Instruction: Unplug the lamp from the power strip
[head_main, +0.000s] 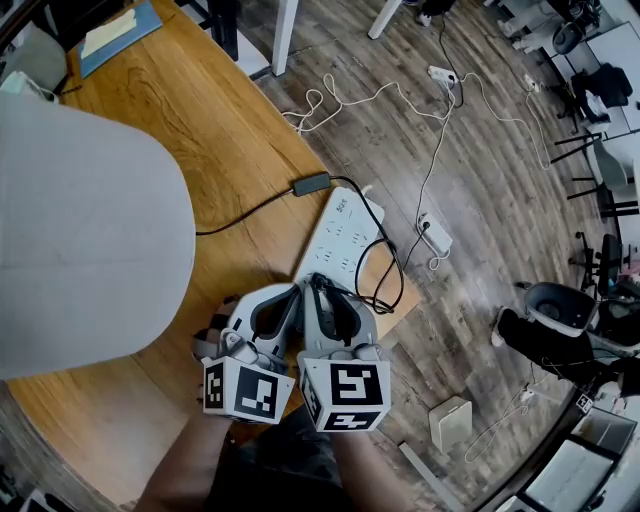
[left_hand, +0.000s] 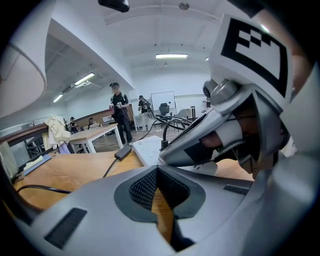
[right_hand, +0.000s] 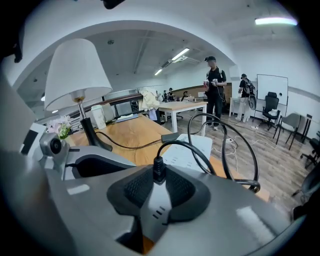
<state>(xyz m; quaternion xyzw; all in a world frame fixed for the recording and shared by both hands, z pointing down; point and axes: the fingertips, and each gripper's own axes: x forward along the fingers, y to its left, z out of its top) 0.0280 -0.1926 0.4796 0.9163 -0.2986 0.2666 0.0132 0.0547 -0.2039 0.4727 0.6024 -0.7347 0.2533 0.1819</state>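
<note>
The lamp's big white shade (head_main: 80, 240) fills the left of the head view. Its black base (right_hand: 95, 137) stands on the wooden table (head_main: 240, 120). A white power strip (head_main: 335, 235) lies near the table's right edge. My right gripper (right_hand: 156, 187) is shut on a grey plug (right_hand: 152, 207), whose black cord (right_hand: 200, 152) loops over the strip (right_hand: 187, 147). The plug's prongs are hidden. My left gripper (left_hand: 157, 172) sits close on its left, shut with nothing between its pads. In the head view both grippers, left (head_main: 285, 295) and right (head_main: 318, 285), hover at the strip's near end.
A black adapter (head_main: 311, 184) with its cable lies just beyond the strip. White cables and two more power strips (head_main: 435, 235) (head_main: 442, 73) lie on the wooden floor to the right. A blue folder (head_main: 115, 35) rests at the table's far end. People stand in the background (right_hand: 215, 95).
</note>
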